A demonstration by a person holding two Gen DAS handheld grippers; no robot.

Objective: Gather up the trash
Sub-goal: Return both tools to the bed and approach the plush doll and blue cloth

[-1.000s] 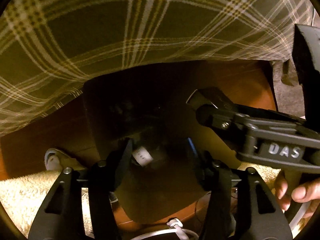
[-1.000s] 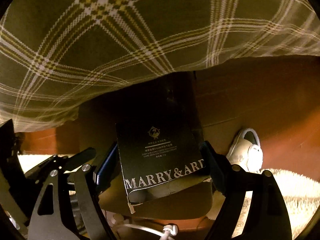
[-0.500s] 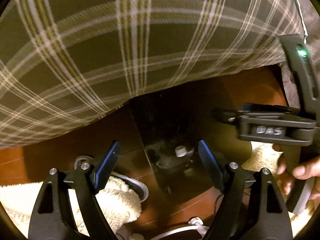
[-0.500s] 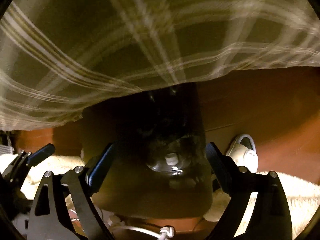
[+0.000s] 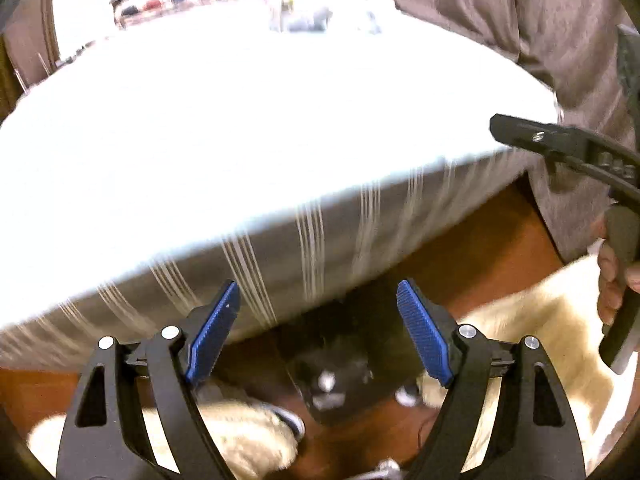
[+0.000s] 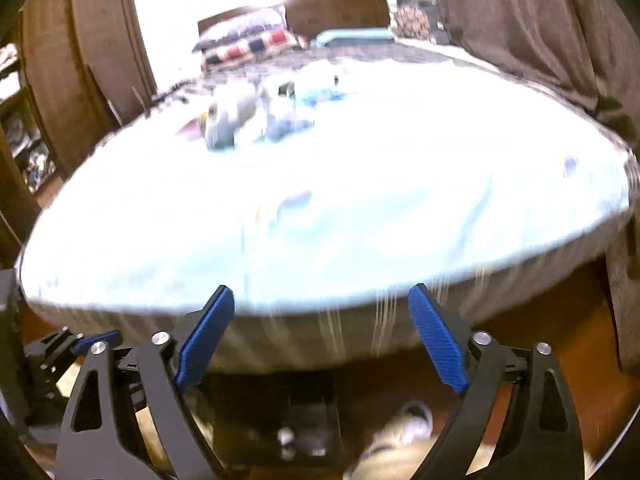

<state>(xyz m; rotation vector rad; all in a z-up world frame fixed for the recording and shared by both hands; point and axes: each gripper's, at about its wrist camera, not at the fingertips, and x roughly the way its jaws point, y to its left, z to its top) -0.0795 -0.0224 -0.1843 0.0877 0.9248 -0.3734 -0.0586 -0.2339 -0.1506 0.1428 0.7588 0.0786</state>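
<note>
My left gripper (image 5: 318, 330) is open and empty, raised in front of the bed's edge. My right gripper (image 6: 320, 338) is open and empty too, and shows at the right of the left wrist view (image 5: 560, 148). A dark trash bin (image 5: 332, 384) stands on the floor below the bed, with pale items inside; it also shows in the right wrist view (image 6: 288, 420). A blurred pile of trash (image 6: 256, 116), pale and blue pieces, lies on the far part of the bed (image 6: 360, 200).
The bed (image 5: 240, 120) has an overexposed light cover with striped sides. A fluffy cream rug (image 5: 532, 320) and a slipper (image 6: 408, 420) lie on the wooden floor. Pillows (image 6: 248, 42) lie at the headboard. Brown curtains (image 6: 540, 20) hang at the right, a wooden wardrobe (image 6: 80, 40) at the left.
The black Marry&Ard box left my right gripper, which opened over the bin. Both grippers then rose from the bin, and the views now look across the bed top.
</note>
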